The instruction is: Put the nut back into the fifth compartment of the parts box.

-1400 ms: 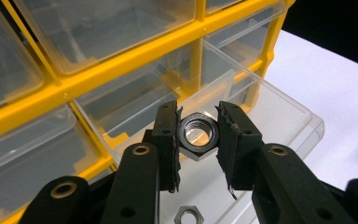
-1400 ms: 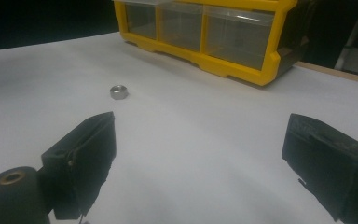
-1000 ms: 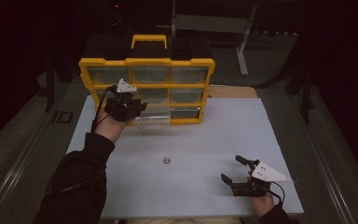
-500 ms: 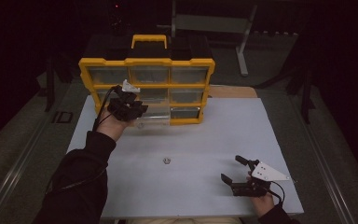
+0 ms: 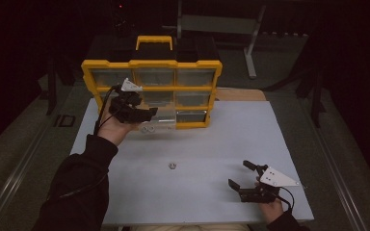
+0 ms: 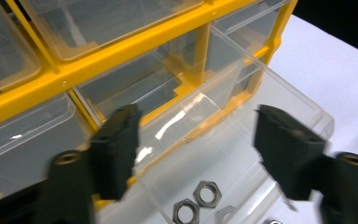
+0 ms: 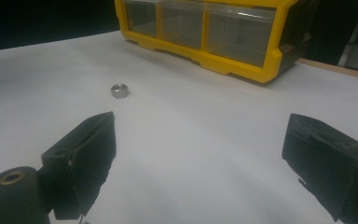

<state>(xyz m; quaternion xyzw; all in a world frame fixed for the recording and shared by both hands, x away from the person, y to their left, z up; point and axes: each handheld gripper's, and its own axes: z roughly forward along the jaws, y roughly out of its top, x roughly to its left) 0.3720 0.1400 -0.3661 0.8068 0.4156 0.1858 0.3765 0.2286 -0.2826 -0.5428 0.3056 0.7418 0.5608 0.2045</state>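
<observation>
My left gripper (image 6: 196,149) stands released over a clear plastic drawer (image 6: 242,140) pulled out of the yellow organizer (image 5: 151,91), with at least two hex nuts (image 6: 196,201) lying in it. My right gripper (image 7: 196,172) is also released, holding nothing, low over the white table (image 5: 221,144). One more steel hex nut (image 5: 172,166) lies loose mid-table, well apart from both.

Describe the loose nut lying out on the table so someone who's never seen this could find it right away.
Start at the yellow drawer organizer at the far edge of the white table. Come toward the near edge: the small grey hex nut lies alone on bare tabletop. The other nuts sit inside the pulled-out clear drawer.
</observation>
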